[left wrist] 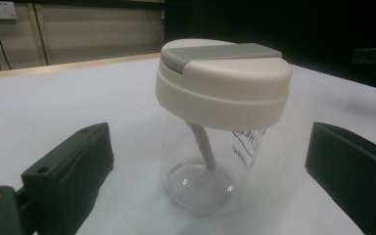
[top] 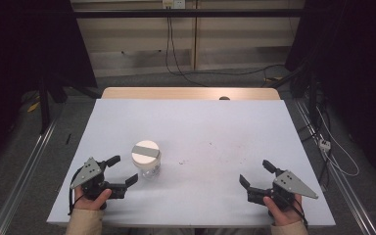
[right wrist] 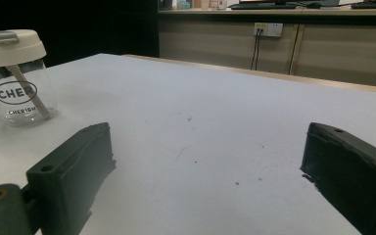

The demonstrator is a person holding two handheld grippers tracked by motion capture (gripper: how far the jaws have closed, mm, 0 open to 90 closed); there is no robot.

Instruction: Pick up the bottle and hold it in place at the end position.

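While our left tool (top: pixel 120 171) gapes wide just before the lidded jar (top: pixel 146 157), seemingly lining up a grasp, our right tool (top: pixel 256 177) waits wide, well apart.

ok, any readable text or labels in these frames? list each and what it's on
"CHER", inside an oval outline, on the clear cup with the cream lid, right gripper view; the cup's curve may cut the word short.
"CHERISH", smaller, just below that oval on the same cup.
Print on the cup's side in the left gripper view: seen at an angle through the wall, unreadable.
Wall socket plate: no legible marking.
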